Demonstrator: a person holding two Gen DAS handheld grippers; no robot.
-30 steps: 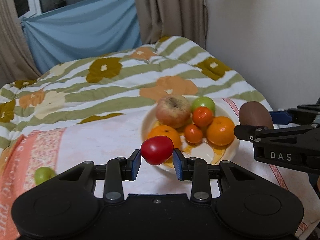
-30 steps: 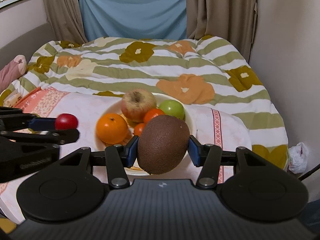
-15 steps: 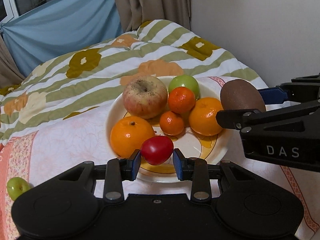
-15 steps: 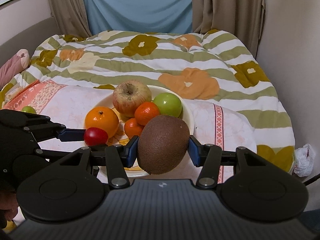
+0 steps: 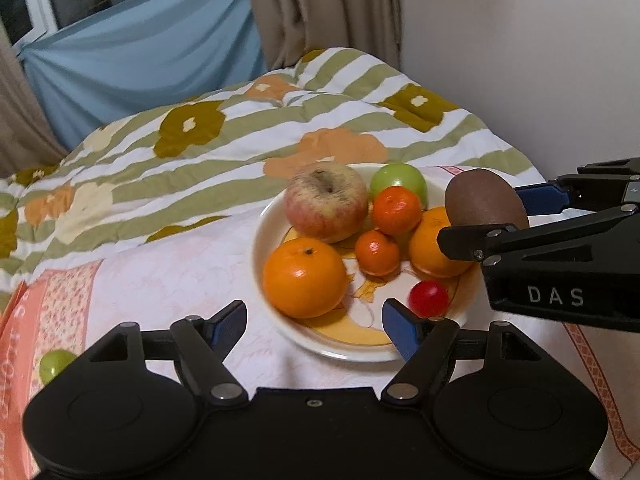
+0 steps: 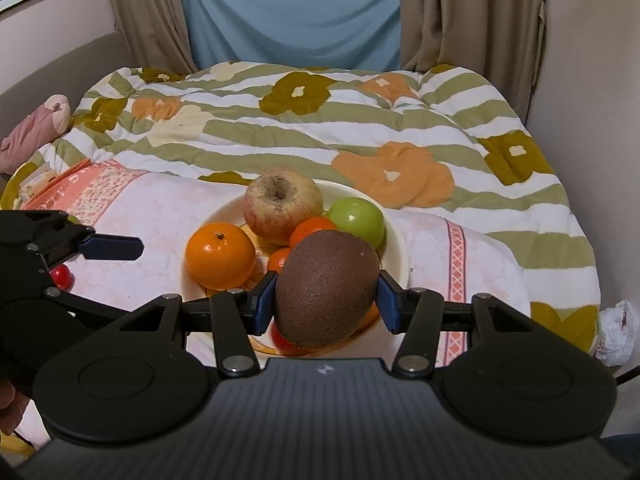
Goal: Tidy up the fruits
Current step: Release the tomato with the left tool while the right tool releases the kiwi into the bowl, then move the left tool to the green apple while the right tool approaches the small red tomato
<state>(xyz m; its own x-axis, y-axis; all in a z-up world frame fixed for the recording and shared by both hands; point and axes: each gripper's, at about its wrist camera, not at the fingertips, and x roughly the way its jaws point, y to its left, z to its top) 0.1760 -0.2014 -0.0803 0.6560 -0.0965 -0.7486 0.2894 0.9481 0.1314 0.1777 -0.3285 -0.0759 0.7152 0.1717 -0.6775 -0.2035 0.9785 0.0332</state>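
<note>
My left gripper (image 5: 314, 322) hangs over the near edge of the white plate (image 5: 340, 354), its jaws opening with nothing between them. The small red tomato (image 5: 428, 299) lies loose on the plate just beyond the right fingertip, blurred. My right gripper (image 6: 326, 304) is shut on a brown kiwi (image 6: 328, 288) and holds it above the plate's right side (image 6: 396, 240). The kiwi (image 5: 484, 204) also shows at the right of the left wrist view. On the plate are a pale red apple (image 5: 326, 202), a green apple (image 5: 398, 184), two oranges and two tangerines.
The plate stands on a pink-and-white cloth (image 5: 160, 280) over a striped floral quilt (image 6: 360, 120). A small green fruit (image 5: 56, 364) lies on the cloth at the left. A small red round thing (image 6: 62, 276) shows behind the left gripper's frame. A wall (image 5: 520, 60) rises close on the right.
The left jaws have spread apart and let go of the red tomato, which now lies on the plate. Both grippers have come lower over the plate; the kiwi stays gripped.
</note>
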